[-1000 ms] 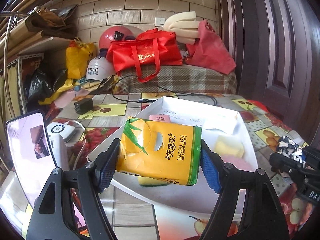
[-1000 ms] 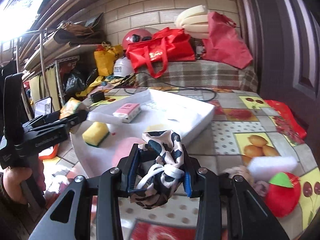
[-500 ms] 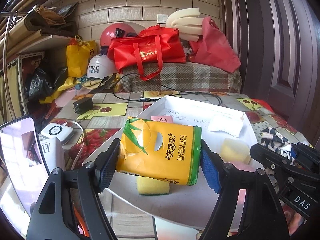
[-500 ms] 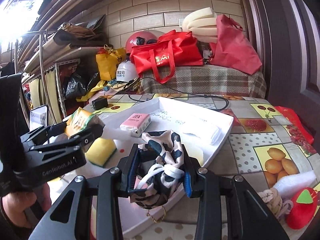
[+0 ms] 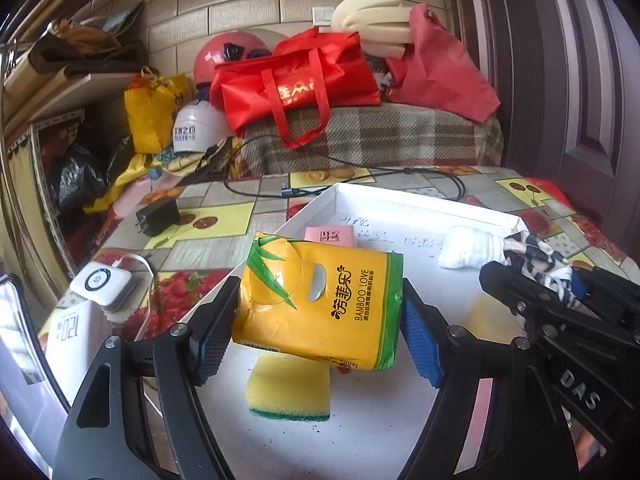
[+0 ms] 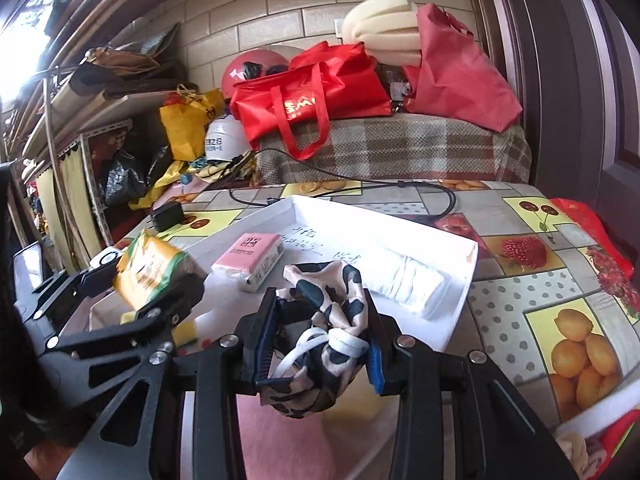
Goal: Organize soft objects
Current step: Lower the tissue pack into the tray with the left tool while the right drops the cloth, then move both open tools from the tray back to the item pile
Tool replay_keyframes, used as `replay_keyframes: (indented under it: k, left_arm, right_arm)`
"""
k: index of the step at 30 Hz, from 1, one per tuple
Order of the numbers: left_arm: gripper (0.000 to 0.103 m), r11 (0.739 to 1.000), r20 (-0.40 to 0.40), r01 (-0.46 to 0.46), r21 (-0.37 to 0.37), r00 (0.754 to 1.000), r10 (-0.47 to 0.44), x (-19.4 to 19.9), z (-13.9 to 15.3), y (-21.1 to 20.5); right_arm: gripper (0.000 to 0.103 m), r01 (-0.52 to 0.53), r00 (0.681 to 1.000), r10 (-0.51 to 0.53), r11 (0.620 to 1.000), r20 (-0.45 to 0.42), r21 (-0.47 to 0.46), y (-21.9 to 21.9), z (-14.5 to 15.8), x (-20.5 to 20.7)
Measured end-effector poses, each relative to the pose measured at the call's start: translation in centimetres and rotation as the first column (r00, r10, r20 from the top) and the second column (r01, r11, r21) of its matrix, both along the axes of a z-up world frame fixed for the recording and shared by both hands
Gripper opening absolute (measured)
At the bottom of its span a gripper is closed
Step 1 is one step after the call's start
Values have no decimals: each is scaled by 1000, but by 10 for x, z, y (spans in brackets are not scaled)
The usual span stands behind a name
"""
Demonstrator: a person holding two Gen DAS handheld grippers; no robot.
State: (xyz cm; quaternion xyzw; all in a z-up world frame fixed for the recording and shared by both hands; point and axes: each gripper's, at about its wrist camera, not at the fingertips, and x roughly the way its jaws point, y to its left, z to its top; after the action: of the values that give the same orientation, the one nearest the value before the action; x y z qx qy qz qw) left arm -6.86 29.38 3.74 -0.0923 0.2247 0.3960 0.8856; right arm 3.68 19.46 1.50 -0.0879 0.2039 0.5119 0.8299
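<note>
Left wrist view: the left tool (image 5: pixel 318 322) is clamped on a yellow tissue pack (image 5: pixel 320 306), held above a yellow sponge (image 5: pixel 289 388) in the white tray (image 5: pixel 420 200). Right wrist view: the right tool (image 6: pixel 320 344) is clamped on a black-and-white patterned cloth (image 6: pixel 320 312) over the same tray on the worktop (image 6: pixel 520 248).

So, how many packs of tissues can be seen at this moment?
2. The yellow plastic tissue pack is clamped in the left gripper above the white tray. The small pink tissue pack lies inside that tray. Others may be hidden.
</note>
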Motion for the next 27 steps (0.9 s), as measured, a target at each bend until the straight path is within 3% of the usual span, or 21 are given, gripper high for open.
replay_keyframes:
  k: [9,12,13,14,15,27]
  left_arm:
    - [77,999,-57,-22,-48,998,20,9,-6,10]
    - [82,995,-22,-69,-70,997,67,-1,-6,17]
    - [84,993,-5,-78,-87,997,78,-5,-6,20]
    - [90,991,4,-85,-99,996,86,-8,-6,23]
    - [98,990,6,-93,-106,996,94,-9,-7,25]
    - [102,988,53,-149,-45,987,151,-21,0,16]
  right_arm:
    - [42,17,1000,-18,1000,-20,-21,5,-2,3]
    - [66,41,999,-41,999,-13,-15,4,0,4]
    - [83,51,998,-51,999,-24,-7,2,-1,6]
    - [96,53,998,-53,999,-34,-1,1,-1,9]
    - [102,55,997,-54,998,-45,4,-1,-1,11]
    - [103,53,999,-53,998,9,42,-4,4,-1]
